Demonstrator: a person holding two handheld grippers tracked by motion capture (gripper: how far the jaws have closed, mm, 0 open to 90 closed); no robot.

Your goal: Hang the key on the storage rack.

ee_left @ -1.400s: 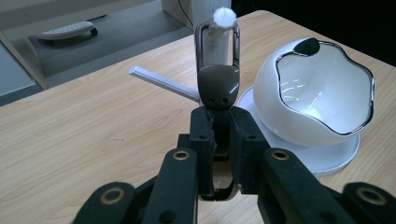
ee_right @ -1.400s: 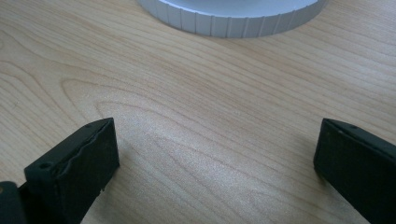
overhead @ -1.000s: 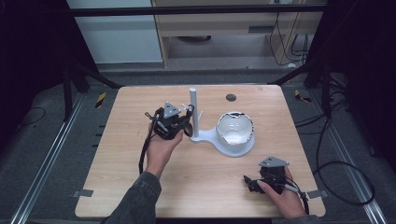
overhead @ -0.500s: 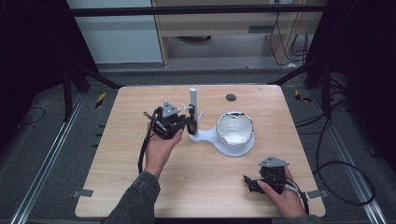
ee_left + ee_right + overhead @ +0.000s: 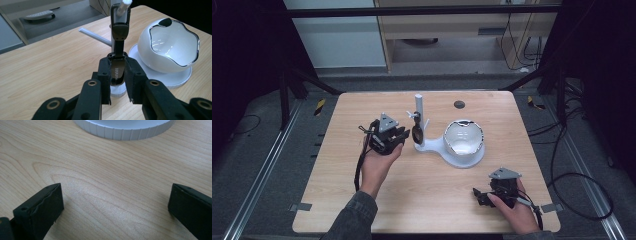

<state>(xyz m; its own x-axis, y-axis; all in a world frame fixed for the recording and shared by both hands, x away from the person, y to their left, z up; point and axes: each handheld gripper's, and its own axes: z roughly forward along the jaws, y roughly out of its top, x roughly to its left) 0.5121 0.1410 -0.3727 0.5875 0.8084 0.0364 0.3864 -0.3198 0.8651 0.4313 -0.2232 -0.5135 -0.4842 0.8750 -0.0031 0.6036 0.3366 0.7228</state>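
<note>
A dark brown leather watch strap with a black buckle end (image 5: 117, 67) hangs from a short peg on the upright white plastic post (image 5: 419, 112) of a white stand, whose round base also carries a glossy white bowl with a wavy chrome rim (image 5: 464, 140) to the right of the post. Hung this way, the strap dangles free of the pale wooden table (image 5: 362, 210) and offers its lower end to a level approach, which is likely why the left gripper (image 5: 117, 82) comes at the post from the side. In the left gripper view the strap's lower end sits squarely between the two black jaws, which have just been opening a little; narrow gaps show on both sides, so the pads seem no longer to press it. The right gripper (image 5: 484, 197) rests low on the table, well apart from the post, near the front edge, its jaws spread wide over bare wood just short of the stand's ribbed base rim (image 5: 125, 131), apparently parked.
</note>
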